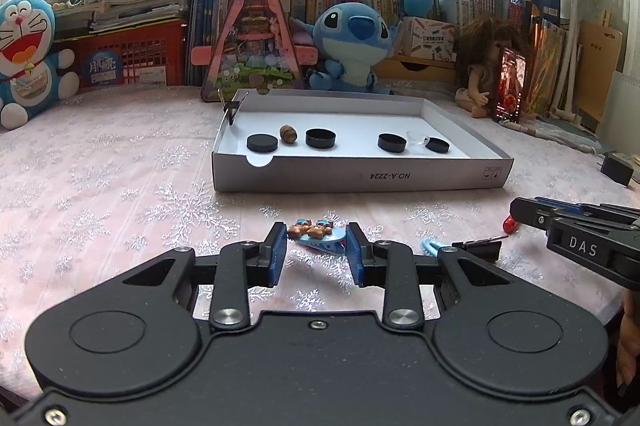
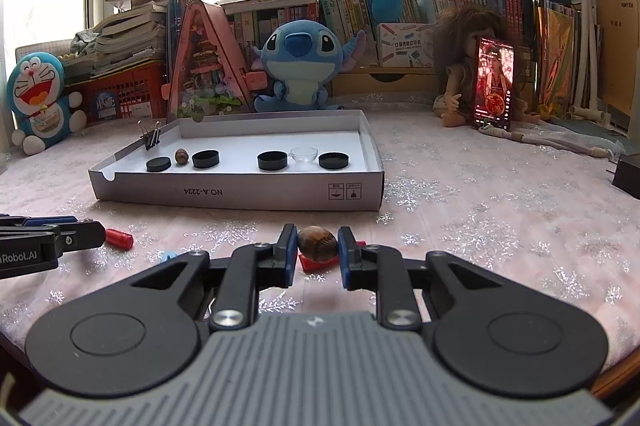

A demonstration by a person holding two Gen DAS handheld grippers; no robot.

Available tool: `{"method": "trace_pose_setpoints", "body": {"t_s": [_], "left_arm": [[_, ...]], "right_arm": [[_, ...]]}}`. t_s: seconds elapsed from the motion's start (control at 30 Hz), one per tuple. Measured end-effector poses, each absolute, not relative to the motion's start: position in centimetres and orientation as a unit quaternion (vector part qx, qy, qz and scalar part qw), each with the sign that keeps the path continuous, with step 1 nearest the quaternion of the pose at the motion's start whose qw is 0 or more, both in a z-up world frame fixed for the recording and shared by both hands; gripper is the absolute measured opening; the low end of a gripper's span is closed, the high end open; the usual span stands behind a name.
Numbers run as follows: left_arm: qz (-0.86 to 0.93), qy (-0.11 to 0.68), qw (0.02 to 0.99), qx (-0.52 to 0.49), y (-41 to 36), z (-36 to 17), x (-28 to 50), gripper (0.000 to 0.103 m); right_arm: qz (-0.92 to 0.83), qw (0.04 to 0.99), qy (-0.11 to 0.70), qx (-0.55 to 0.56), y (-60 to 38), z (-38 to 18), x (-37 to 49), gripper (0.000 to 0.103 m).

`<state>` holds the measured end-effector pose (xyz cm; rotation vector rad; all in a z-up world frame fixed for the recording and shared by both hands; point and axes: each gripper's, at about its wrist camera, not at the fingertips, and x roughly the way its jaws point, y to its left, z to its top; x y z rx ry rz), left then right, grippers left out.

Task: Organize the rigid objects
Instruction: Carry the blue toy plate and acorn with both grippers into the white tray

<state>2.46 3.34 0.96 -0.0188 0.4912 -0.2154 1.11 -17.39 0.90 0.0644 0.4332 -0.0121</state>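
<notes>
A white box lid (image 1: 360, 177) (image 2: 240, 195) lies on the table and holds three black caps, a black disc, a brown nut (image 1: 288, 135) (image 2: 181, 156) and a clear glass dish (image 2: 304, 154). My left gripper (image 1: 317, 240) is closed around a blue hair clip with bear figures (image 1: 316, 234), its pads touching both ends. My right gripper (image 2: 318, 246) is shut on a brown walnut-like shell (image 2: 317, 244) just above a red piece (image 2: 310, 263). A red cylinder (image 2: 119, 239) (image 1: 509, 224) lies between the grippers.
A binder clip (image 2: 152, 137) sits on the lid's left wall. Plush toys, a doll, a lit phone (image 2: 493, 83), books and red baskets line the back. A light blue clip (image 1: 432, 247) and a black clip (image 1: 480, 250) lie right of my left gripper. A black block (image 1: 618, 167) sits far right.
</notes>
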Motion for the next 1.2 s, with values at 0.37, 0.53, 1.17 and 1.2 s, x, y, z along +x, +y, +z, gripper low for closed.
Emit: {"method": "trace_pose_setpoints", "body": {"t_s": [0.37, 0.53, 1.17, 1.2], "left_arm": [[-0.124, 0.224, 0.967, -0.004, 2.2, 2.5, 3.3, 0.03], [-0.136, 0.219, 0.966, 0.001, 1.8, 3.2, 4.2, 0.03], [-0.179, 0.254, 0.95, -0.013, 0.2, 5.0, 12.1, 0.03], [-0.177, 0.256, 0.95, -0.011, 0.0, 5.0, 12.5, 0.03]], "right_arm": [[0.005, 0.978, 0.207, 0.036, -17.0, 1.9, 2.1, 0.026], [0.011, 0.977, 0.207, 0.049, -17.0, 2.5, 3.1, 0.026], [0.014, 0.968, 0.239, 0.071, -20.6, 6.4, 10.4, 0.026], [0.012, 0.967, 0.243, 0.07, -20.9, 6.6, 10.9, 0.026]]}}
